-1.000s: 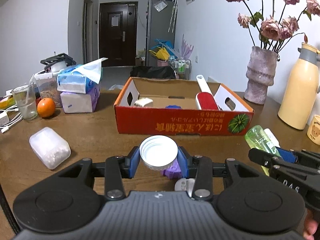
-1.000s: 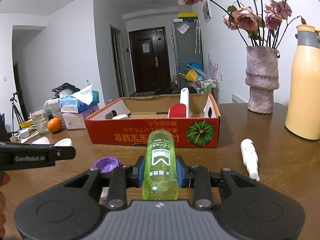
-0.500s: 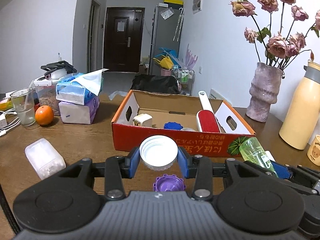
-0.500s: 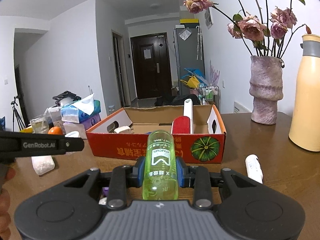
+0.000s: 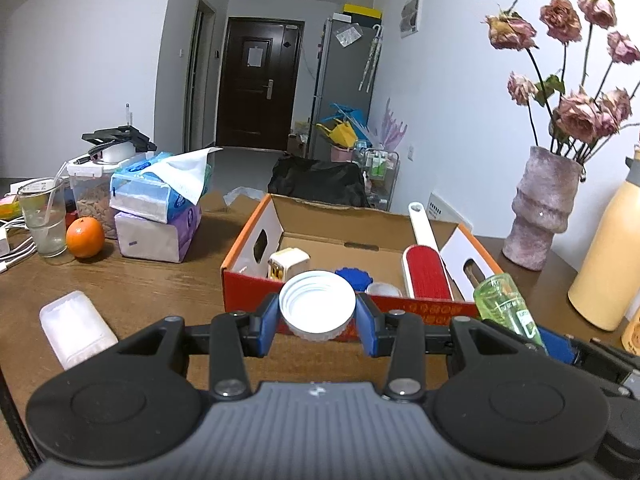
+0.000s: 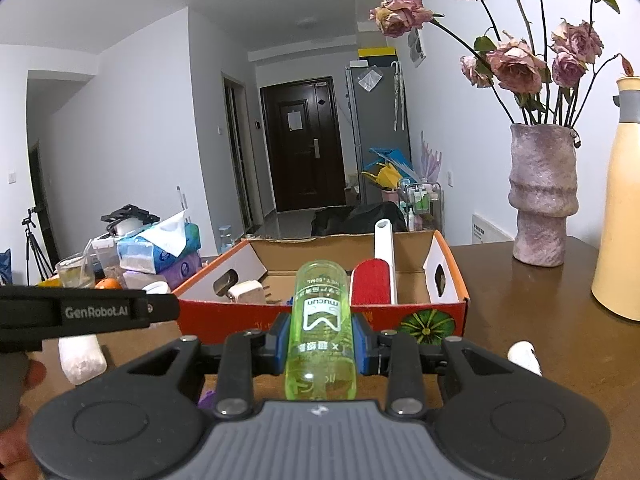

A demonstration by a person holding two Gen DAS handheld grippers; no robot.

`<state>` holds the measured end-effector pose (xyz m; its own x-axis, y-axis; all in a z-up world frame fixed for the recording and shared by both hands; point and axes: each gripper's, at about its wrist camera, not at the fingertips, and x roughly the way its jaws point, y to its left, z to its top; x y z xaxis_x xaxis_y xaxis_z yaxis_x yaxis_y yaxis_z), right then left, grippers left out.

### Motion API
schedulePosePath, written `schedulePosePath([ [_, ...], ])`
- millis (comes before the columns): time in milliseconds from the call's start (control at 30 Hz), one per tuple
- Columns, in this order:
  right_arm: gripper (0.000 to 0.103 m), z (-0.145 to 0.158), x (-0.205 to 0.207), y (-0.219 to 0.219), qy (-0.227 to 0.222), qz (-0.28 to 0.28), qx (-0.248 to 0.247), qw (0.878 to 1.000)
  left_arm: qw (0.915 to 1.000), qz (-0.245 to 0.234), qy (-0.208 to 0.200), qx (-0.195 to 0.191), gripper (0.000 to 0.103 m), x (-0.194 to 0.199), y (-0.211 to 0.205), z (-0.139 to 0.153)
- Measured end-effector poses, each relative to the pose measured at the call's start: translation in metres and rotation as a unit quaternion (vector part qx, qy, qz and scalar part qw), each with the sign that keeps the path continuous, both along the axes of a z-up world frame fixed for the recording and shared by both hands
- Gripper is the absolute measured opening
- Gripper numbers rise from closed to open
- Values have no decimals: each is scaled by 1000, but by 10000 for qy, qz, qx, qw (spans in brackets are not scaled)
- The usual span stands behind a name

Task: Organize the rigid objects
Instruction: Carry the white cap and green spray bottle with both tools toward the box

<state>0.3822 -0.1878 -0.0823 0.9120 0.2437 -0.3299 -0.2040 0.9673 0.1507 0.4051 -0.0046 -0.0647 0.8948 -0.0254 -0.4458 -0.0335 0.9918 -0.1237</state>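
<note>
My left gripper (image 5: 317, 322) is shut on a white screw lid (image 5: 317, 305), held just before the near wall of the red cardboard box (image 5: 248, 294). My right gripper (image 6: 321, 346) is shut on a green transparent bottle (image 6: 321, 320), also raised in front of the box (image 6: 454, 308); the bottle shows at the right of the left wrist view (image 5: 505, 306). In the box lie a red lint brush (image 5: 426, 276), a white plug adapter (image 5: 289, 264) and a blue lid (image 5: 354, 278).
A translucent white container (image 5: 76, 328), an orange (image 5: 85, 237), a glass (image 5: 43, 216) and tissue packs (image 5: 158, 216) stand left of the box. A stone vase with dried roses (image 6: 543, 196) and a yellow flask (image 6: 620, 216) stand right. A white tube (image 6: 524, 356) lies near the right gripper.
Both grippers have risen and moved toward the box with their loads. The purple lid on the table has dropped out of the left wrist view.
</note>
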Motion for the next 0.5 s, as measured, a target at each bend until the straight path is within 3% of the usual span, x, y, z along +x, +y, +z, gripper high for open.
schedulePosePath([
  [500,30,4,33,7,-46,14,93,9999,9999,85,-69,-113,41,38,4,3],
])
